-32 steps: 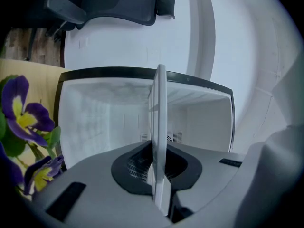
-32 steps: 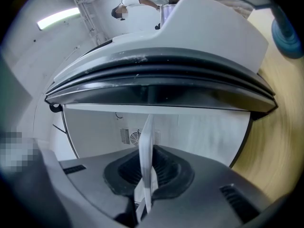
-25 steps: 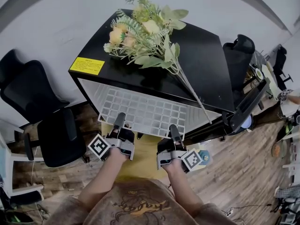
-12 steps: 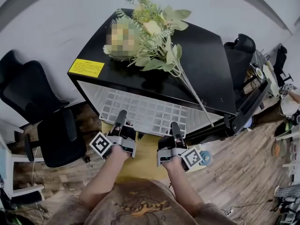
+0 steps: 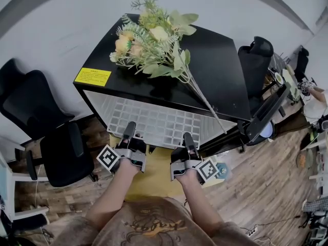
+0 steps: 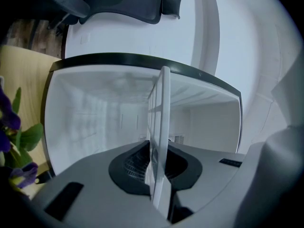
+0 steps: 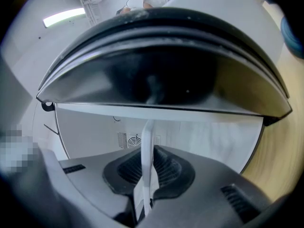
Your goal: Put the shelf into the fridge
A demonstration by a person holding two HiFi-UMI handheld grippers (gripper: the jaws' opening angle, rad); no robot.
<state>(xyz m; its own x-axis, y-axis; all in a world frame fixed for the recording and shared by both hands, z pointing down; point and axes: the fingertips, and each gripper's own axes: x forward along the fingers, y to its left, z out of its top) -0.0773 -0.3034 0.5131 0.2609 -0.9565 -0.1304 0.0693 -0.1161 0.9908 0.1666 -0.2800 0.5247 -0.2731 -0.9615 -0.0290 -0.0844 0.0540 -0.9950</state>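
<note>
A white grid shelf (image 5: 156, 123) lies flat in the open mouth of the small black fridge (image 5: 225, 70), its far part under the fridge top. My left gripper (image 5: 129, 129) is shut on the shelf's near edge at the left. My right gripper (image 5: 187, 138) is shut on the same edge at the right. In the left gripper view the shelf (image 6: 160, 127) shows edge-on between the jaws, reaching into the white fridge interior (image 6: 95, 122). In the right gripper view the shelf (image 7: 146, 160) is clamped edge-on, with the back wall vent (image 7: 130, 139) beyond.
A bouquet of artificial flowers (image 5: 154, 42) lies on the fridge top beside a yellow label (image 5: 95, 77). The fridge door (image 5: 266, 114) hangs open at the right. Black office chairs stand at the left (image 5: 46, 137) and behind right (image 5: 255, 60). Yellow board (image 5: 148, 170) covers the floor below.
Both grippers and the shelf have edged slightly forward toward the fridge, so a little less of the shelf sticks out. The head view shifted a bit.
</note>
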